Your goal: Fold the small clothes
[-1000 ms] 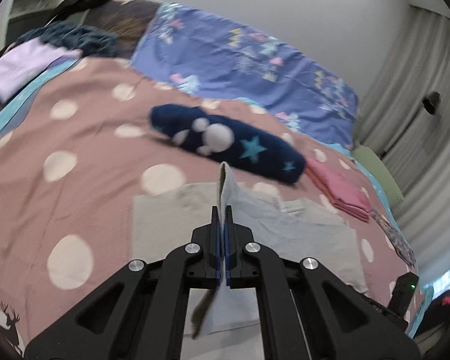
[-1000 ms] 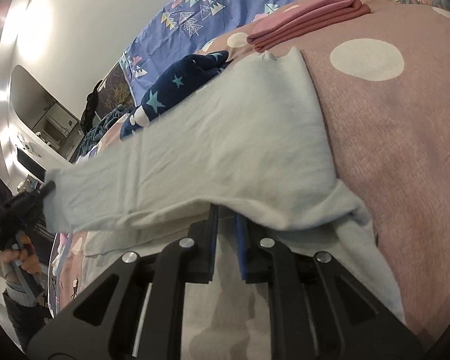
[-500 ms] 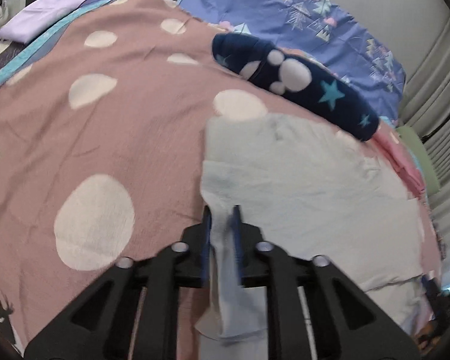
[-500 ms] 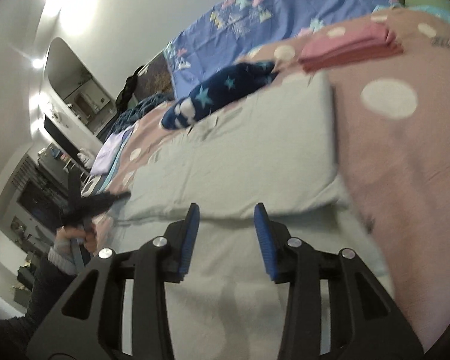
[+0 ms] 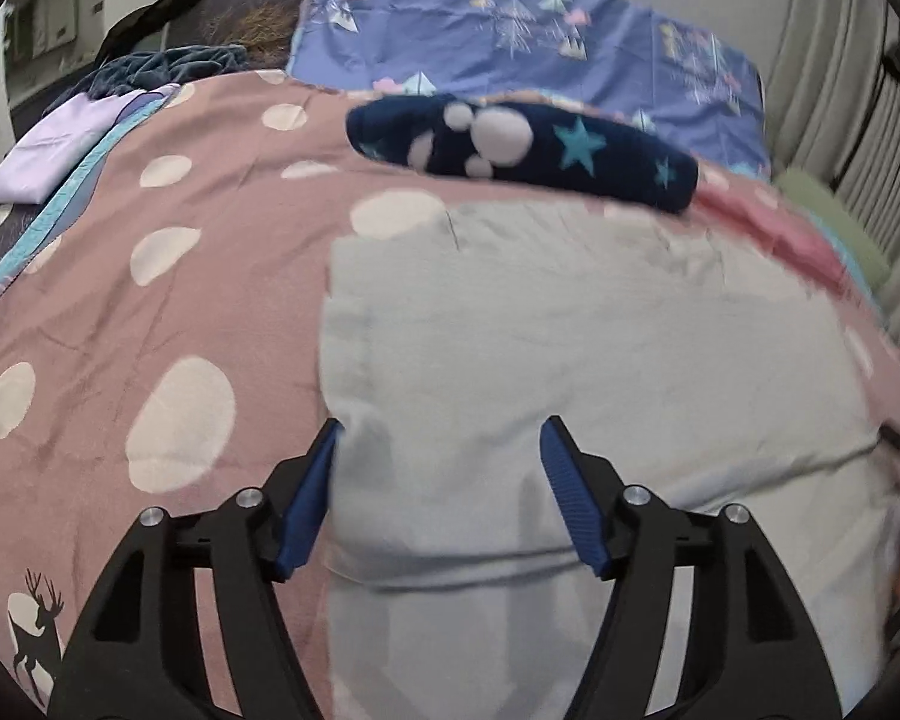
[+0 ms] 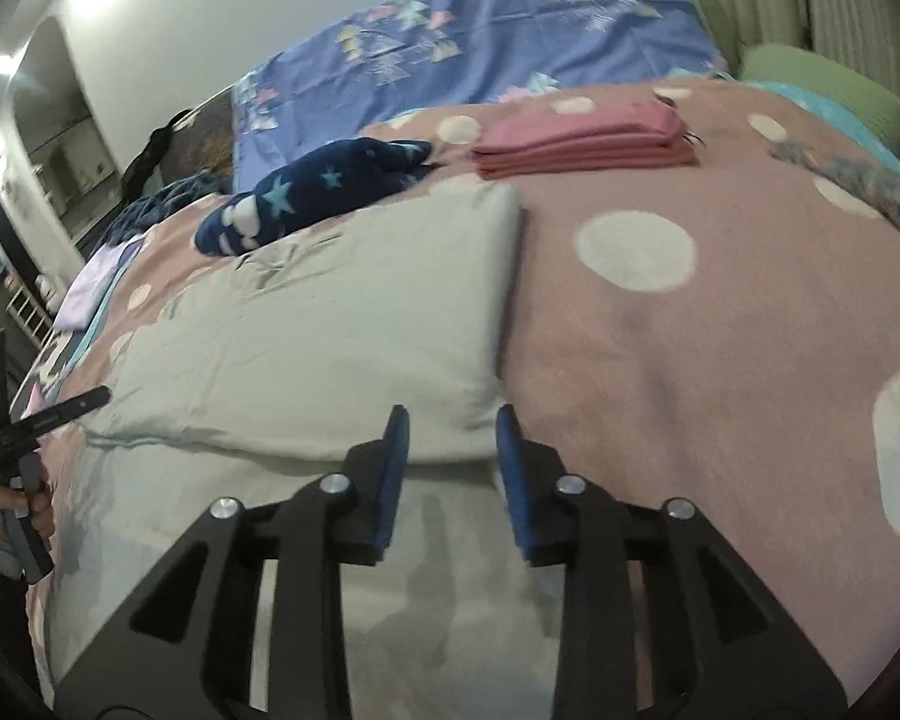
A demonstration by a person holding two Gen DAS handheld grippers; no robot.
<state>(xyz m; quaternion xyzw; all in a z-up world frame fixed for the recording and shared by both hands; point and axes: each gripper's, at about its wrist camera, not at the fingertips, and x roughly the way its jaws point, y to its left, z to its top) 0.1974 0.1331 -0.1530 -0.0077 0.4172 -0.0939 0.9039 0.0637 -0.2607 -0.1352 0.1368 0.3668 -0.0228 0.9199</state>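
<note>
A pale grey garment point(image 5: 540, 330) lies flat on the pink dotted bedspread point(image 5: 150, 300), its near part folded back over itself. My left gripper point(image 5: 441, 429) hovers low over the garment's left edge. Its jaws are opening wide, and cloth lies under them but is not pinched. My right gripper point(image 6: 451, 414) sits at the right corner of the folded layer point(image 6: 330, 330). Its jaws are closing, with the fold's edge under the gap and the pads not pressing on it. In the right wrist view a person's hand point(image 6: 6, 504) holds the left gripper at the far left.
A navy star-patterned plush point(image 5: 522, 144) lies just beyond the garment. A folded pink stack point(image 6: 582, 144) sits at the back right, with a green pillow point(image 6: 822, 84) behind it. A blue patterned sheet point(image 5: 540, 42) runs along the back, and a lilac cloth point(image 5: 60, 144) lies far left.
The left gripper let go of the grey cloth's edge, sank toward the bed and spread its jaws. The right gripper released its corner and rose a little. The folded layer now lies flat.
</note>
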